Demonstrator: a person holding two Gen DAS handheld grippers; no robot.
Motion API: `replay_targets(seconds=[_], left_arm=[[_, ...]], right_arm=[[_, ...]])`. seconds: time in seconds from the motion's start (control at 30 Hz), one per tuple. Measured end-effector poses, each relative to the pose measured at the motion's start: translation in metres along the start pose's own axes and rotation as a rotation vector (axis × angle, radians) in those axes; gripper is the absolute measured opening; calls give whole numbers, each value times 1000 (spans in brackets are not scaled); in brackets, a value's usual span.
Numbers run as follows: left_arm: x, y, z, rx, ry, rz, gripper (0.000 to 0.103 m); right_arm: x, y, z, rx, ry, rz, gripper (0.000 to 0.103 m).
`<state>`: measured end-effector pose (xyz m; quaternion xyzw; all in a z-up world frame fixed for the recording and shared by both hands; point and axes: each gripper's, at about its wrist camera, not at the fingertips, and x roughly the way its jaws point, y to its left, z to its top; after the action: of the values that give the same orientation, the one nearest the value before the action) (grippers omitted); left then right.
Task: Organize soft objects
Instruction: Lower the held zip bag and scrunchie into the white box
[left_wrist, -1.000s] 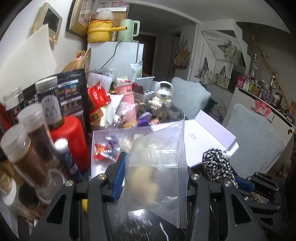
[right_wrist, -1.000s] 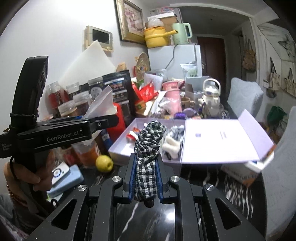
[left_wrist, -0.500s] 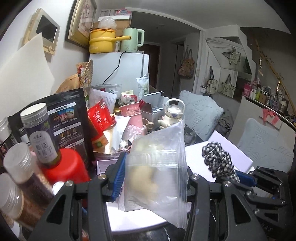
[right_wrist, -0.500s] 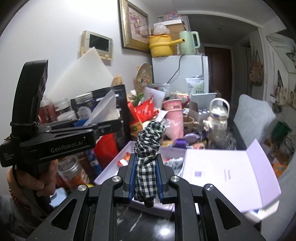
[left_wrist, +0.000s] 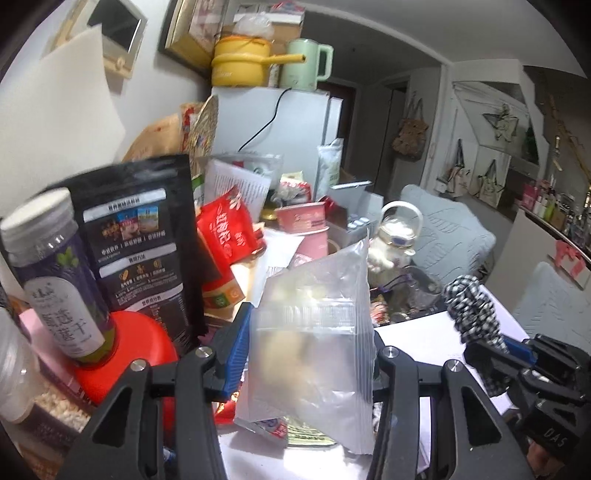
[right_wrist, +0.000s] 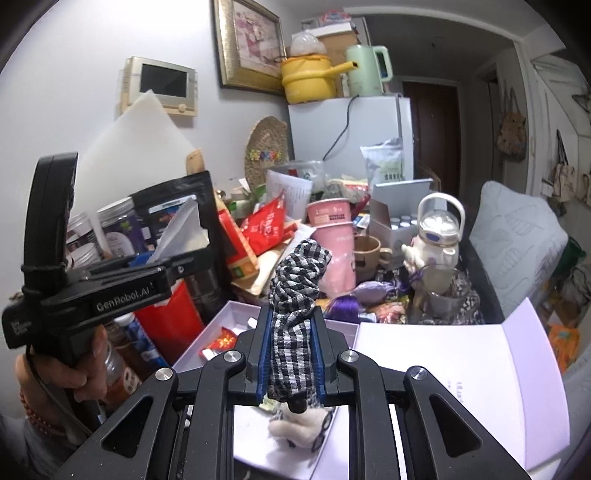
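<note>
My left gripper is shut on a clear zip bag with a pale soft thing inside, held above the lilac box. In the right wrist view the left gripper shows at left with the bag sticking up. My right gripper is shut on a black-and-white checked scrunchie, held upright over the open lilac box. The scrunchie also shows in the left wrist view. A cream fuzzy item lies in the box below the right gripper.
The box's open lid lies flat to the right. Behind stand a red canister, jars, a black pouch, a pink cup, a white teapot, a glass and grey cushions.
Both grippers have risen and moved forward over the box, each keeping its hold. The table front and the lemon have dropped out of view.
</note>
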<state>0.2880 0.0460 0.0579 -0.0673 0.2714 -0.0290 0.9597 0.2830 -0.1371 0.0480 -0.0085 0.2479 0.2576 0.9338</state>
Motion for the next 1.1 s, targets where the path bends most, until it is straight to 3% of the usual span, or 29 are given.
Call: replay_targets(seconds=[0.57, 0.9, 1.0, 1.1], left_arm=[[64, -3, -21, 80, 154, -1, 47], [95, -6, -37, 117, 225, 39, 47], [105, -7, -43, 151, 242, 96, 47], [117, -3, -49, 140, 299, 98, 47]], right_arm=[[58, -7, -4, 53, 110, 28, 19], [83, -14, -18, 71, 193, 43, 19], [92, -16, -24, 69, 222, 21, 19], [96, -20, -27, 87, 237, 27, 19]])
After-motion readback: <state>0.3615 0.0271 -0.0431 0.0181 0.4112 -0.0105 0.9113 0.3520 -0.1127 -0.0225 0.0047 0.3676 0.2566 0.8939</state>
